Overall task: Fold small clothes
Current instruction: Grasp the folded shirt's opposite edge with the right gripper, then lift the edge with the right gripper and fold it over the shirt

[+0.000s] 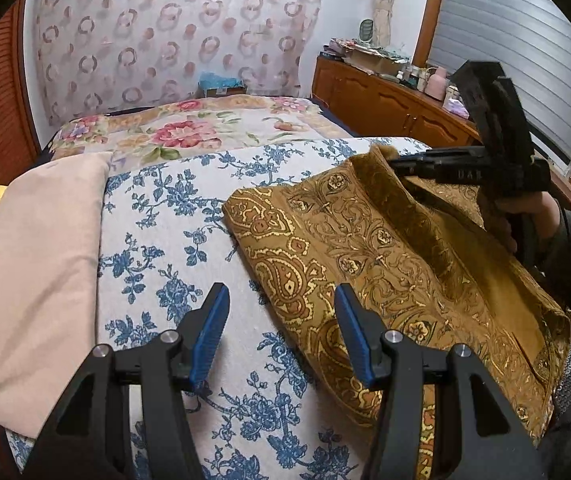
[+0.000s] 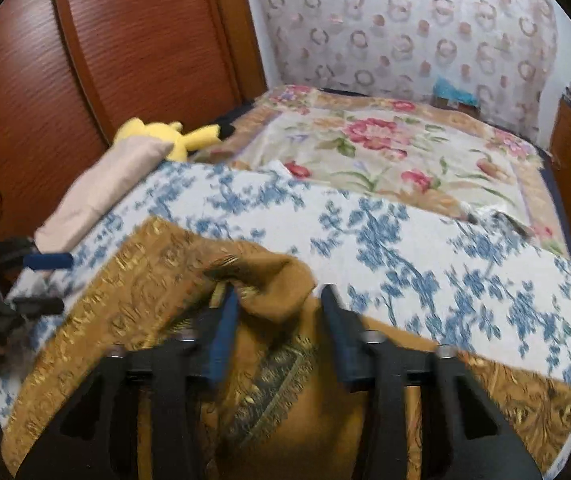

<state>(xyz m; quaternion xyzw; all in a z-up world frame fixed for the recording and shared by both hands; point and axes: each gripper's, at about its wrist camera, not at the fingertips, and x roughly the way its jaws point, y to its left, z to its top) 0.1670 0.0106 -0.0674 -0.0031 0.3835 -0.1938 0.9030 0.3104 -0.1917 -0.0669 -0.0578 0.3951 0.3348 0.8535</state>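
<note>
A bedroom with a bed [image 1: 213,184] under a white cover with blue flowers fills both views. Nearest in the left wrist view, the left claw [image 1: 281,332] hovers with its blue-padded fingers spread wide and nothing between them, above the left edge of the gold paisley garment [image 1: 325,248]. That garment lies on the blue-flowered cover, toward the right side of the bed, with its far corner lifted.

At that raised corner is the right claw [image 1: 395,162], and the cloth's tip meets its fingertips; in the right wrist view the cloth bunches up against the left finger while the fingers stand apart, and the blur leaves it unclear whether they pinch it.

To the left, a pale pink pillow [image 1: 41,264] rests along the bed's edge, with a yellow plush toy [image 2: 165,136] just behind it. Farther on lies a floral quilt [image 1: 189,128]. Beyond the bed hangs a circle-patterned curtain [image 1: 173,24], and a wooden cabinet [image 1: 381,100] stands at right.
</note>
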